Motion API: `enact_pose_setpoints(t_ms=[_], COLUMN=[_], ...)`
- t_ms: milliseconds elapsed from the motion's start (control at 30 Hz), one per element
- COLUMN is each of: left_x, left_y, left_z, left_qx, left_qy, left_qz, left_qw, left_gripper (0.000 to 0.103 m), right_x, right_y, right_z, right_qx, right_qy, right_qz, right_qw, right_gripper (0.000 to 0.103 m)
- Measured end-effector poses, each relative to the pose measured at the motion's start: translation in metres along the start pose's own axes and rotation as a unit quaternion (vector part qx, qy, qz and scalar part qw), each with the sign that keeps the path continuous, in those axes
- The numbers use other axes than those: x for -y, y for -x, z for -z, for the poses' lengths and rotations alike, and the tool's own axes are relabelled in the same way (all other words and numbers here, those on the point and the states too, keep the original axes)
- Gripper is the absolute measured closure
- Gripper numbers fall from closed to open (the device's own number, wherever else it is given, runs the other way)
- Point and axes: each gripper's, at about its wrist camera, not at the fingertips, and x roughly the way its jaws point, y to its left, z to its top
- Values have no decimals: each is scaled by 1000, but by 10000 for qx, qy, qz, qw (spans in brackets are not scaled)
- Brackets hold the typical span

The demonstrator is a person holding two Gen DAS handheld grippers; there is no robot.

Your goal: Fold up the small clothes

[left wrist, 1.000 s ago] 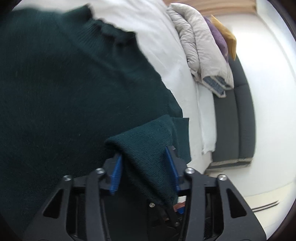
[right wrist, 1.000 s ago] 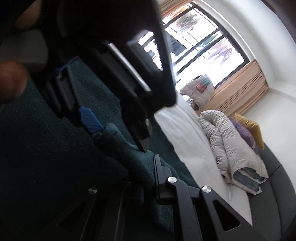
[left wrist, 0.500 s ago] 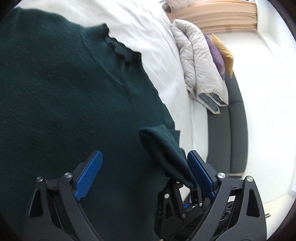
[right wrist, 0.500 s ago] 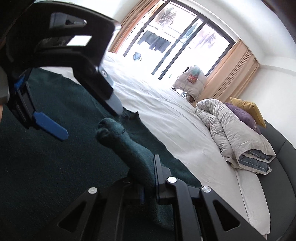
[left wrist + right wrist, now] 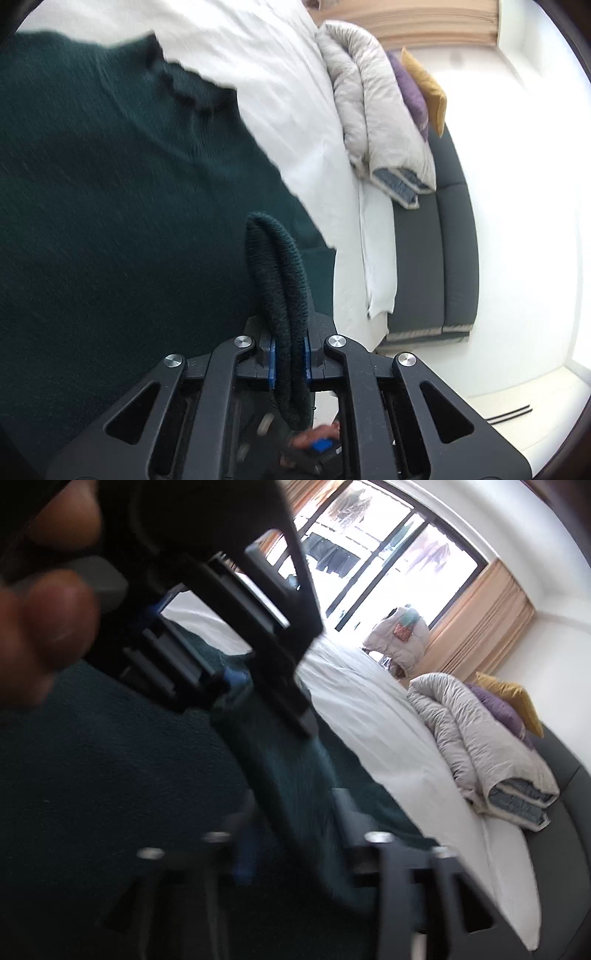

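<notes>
A dark green knitted sweater [image 5: 110, 206] lies spread on the white bed, its frilled collar [image 5: 184, 81] toward the far side. My left gripper [image 5: 290, 362] is shut on a folded sleeve end [image 5: 280, 273] that stands up between its blue pads. In the right wrist view the sweater [image 5: 92, 775] fills the lower left. The left gripper body [image 5: 221, 627] and a hand [image 5: 40, 620] loom close in front. My right gripper [image 5: 295, 849] is blurred, with the green sleeve [image 5: 291, 775] running between its fingers; its jaws stand slightly apart.
The white bed sheet [image 5: 295, 110] runs to the right edge. A folded grey duvet [image 5: 376, 122], purple and yellow pillows [image 5: 424, 88] and a dark grey headboard [image 5: 443, 258] lie beyond. A big window [image 5: 388, 554] and curtain are at the back.
My left gripper was open half a second ago and has shut on the sleeve end. The right gripper, shut on the sleeve before, now looks loosened and blurred from moving.
</notes>
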Motion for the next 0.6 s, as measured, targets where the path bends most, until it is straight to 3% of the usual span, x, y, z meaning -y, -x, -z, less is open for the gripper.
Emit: enact_pose_setpoints(t_ms=[67,133,167,233,267,300,367,400,433,500,600], left_x=[3,7,10,16,20,26,34,36,37,39,33], left_y=[8,17,23,32,39,47,61,69,75,91,110], left_z=[-4,-7,-8,-10,-9,-9,-8,-8,-9,-8,-4], left_qx=[76,165,209,301,353,416,512,579,615,678,689], left_qy=[-71,-156,-188,-334,-434,-551,-737,-777,-785,-864,-904], left_qz=[-22,-21,-36,-122,-166,-224,-313,-325,-338,-430,-531], left_qw=[9999,9997,9996,9989,9983,9974,9955,9948,9944,9930,9921], left_gripper=[95,96,96,96,96,96,96,96,96,96,96], right_x=[10,27,44,79,99,122,153,164,169,173,169], right_y=[15,23,27,30,29,25,8,-4,-13,-26,-52], right_z=[4,9,14,30,42,60,100,124,140,158,162], right_qx=[114,-59,-159,-313,-399,-467,-671,-791,-792,-750,-805], right_qy=[-313,-803,-1327,-2401,-3063,-3882,-5311,-6010,-6413,-6837,-7057], right_qz=[-15,-296,-584,-1122,-1491,-1958,-2605,-2853,-3008,-3181,-3499], right_qw=[9994,9963,9893,9637,9393,8993,8035,7424,7014,6524,6108], right_gripper=[32,32,32,33,33,33,34,34,34,34,34])
